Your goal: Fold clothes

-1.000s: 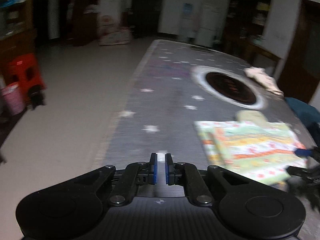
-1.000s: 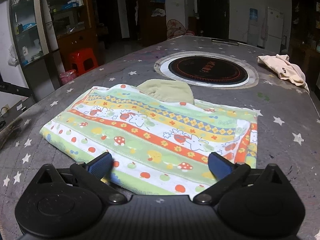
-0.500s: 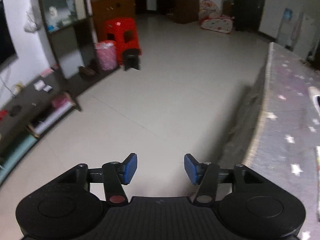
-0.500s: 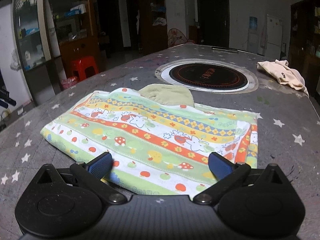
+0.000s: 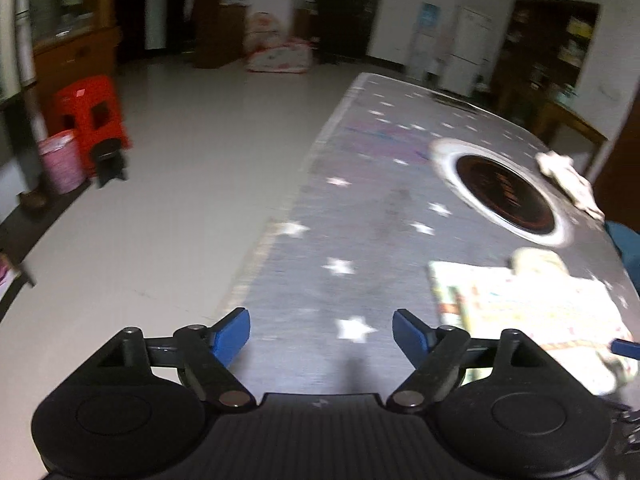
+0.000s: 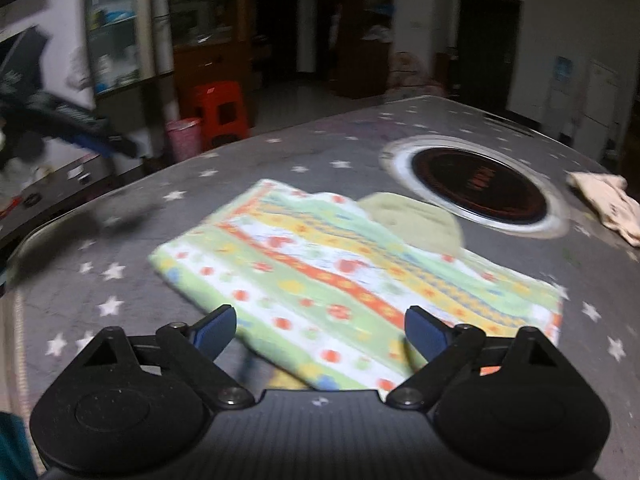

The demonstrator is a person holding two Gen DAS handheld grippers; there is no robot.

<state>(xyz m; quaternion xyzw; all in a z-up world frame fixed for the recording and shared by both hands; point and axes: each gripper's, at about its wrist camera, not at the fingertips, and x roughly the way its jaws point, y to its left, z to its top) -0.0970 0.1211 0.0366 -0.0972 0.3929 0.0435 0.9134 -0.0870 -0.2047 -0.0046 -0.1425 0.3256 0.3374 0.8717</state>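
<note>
Now both grippers hang empty over the patterned garment.
The right gripper (image 6: 318,330) has fingers spread, as does the left gripper (image 5: 321,334); the garment (image 6: 340,280) lies flat mid-frame on the table (image 6: 120,240), looking soft, light, limp — best pinched at a corner.

Left wrist view looked forward from low over the near left part of the table (image 5: 360,208), facing along its left edge, with floor (image 5: 180,184) filling the left half. Right wrist view sat close above the folded cloth (image 6: 340,272), facing across the table. Both views shared the cloth (image 5: 520,304), round inset plate (image 5: 504,192) (image 6: 476,184) and red stool (image 5: 92,112) (image 6: 220,108)
</note>
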